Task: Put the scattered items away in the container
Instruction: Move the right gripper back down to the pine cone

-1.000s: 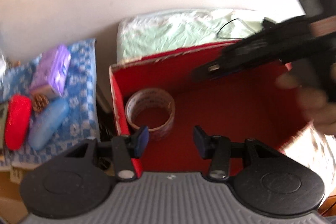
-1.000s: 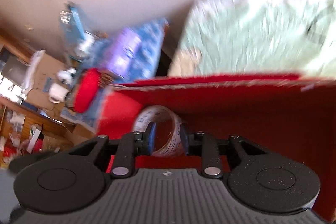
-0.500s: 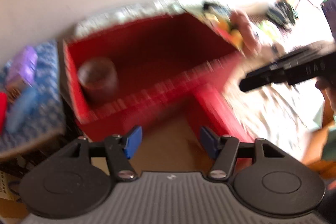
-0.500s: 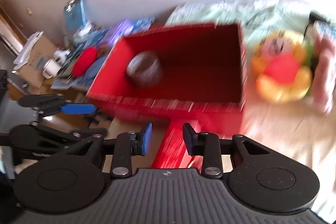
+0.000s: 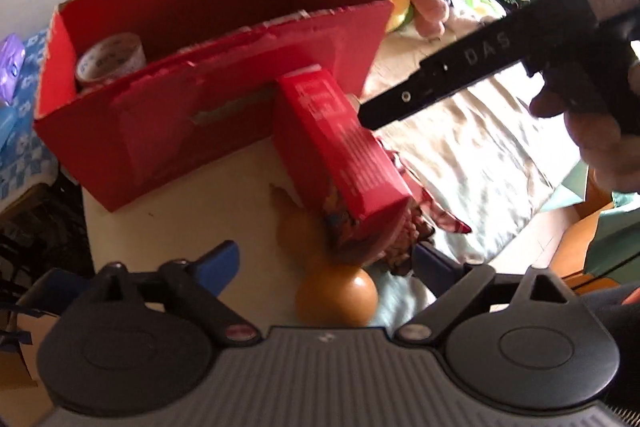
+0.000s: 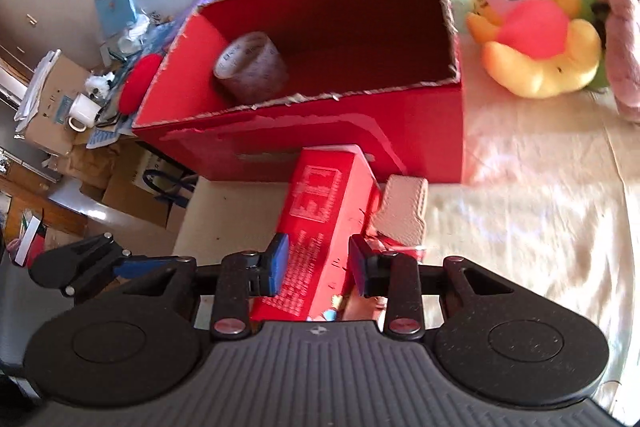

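Container: red cardboard box, open-topped, standing on a pale surface beside bedding.

Already inside: one roll of tape, resting against the left inner wall. Nothing else visible in there.

Outstanding, judged from the layout: red carton, lying just before the box's front wall, one end toward the wall; beige block just beside it; brown round object and a crumpled red wrapper at the carton's near end. Task judged early, most items outside.

Left tongs: jaws just opened to wide, empty, hovering over the carton's near end and the round object.

Right tongs: jaws just eased open to a moderate gap, straddling the carton, pads apart from its sides, no grip apparent.

Beyond the box: plush toys on the bedding; red pouch and mug among clutter at left. Unclear whether counted as task items.

Obscured: box floor behind the front wall; identity of the round object and wrapper; carton's near end behind the tongs body.
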Motion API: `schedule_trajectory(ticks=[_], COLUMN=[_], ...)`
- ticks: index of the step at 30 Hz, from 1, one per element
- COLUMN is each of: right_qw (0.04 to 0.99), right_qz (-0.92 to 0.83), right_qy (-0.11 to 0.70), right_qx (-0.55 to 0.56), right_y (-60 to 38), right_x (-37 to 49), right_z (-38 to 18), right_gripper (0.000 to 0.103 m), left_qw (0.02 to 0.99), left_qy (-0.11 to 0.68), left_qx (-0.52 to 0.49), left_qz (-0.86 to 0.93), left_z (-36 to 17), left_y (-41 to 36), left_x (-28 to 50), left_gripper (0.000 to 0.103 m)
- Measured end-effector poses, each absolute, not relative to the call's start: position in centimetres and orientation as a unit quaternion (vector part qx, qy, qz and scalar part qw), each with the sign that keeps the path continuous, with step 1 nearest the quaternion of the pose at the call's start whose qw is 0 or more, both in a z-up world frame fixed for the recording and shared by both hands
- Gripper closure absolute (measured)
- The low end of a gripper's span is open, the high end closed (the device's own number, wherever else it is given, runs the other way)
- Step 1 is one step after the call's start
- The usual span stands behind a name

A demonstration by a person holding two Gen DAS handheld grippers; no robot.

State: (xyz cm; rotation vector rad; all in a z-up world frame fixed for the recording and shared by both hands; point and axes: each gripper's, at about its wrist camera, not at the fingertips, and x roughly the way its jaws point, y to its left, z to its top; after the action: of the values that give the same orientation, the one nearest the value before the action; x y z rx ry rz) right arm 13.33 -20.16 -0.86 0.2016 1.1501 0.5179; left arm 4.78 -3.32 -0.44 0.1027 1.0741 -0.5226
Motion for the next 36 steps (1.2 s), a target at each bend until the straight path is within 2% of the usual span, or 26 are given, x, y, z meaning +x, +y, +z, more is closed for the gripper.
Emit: schedule_trajectory(ticks=[11, 15, 20, 24, 25, 26, 36], right_qw=[0.752, 0.757, 0.77, 0.763, 0.761, 0.757, 0.713], right_qz=[0.38, 0.386, 0.369, 0.378, 0.381, 0.385, 0.406], right_qy=[0.538, 0.525, 0.506, 0.509, 0.512, 0.517, 0.568], right_qx=[0.03, -0.05, -0.124, -0.124, -0.117, -0.105, 0.063], right_y=[-21.3, -18.3, -17.4, -17.7, -17.8, -18.1, -23.3], right_x=[7.8, 6.3, 5.2, 5.4, 5.6, 5.9, 9.5], right_z=[-1.8, -3.6, -5.1, -6.1, -6.4, -6.7, -7.5], right_gripper=[0.065, 0.065, 0.051, 0.05, 0.049, 0.049, 0.048], left_qw=[0.808, 0.8, 0.798, 0.807, 0.809, 0.811, 0.809], left_qy=[0.528, 0.546, 0.561, 0.546, 0.54, 0.537, 0.512], left_qx=[0.057, 0.063, 0.054, 0.044, 0.044, 0.047, 0.043], left_qz=[-0.257, -0.241, -0.216, -0.223, -0.226, -0.23, -0.284], left_z=[-1.0, -2.3, -3.3, -2.0, -1.7, -1.6, -1.8], left_y=[-4.6, -5.1, -5.1, -5.5, -5.7, -5.9, -8.0], left_x=[2.6, 2.3, 1.8, 1.1, 0.9, 0.8, -0.3], left_gripper=[0.011, 0.011, 0.011, 0.015, 0.024, 0.027, 0.026])
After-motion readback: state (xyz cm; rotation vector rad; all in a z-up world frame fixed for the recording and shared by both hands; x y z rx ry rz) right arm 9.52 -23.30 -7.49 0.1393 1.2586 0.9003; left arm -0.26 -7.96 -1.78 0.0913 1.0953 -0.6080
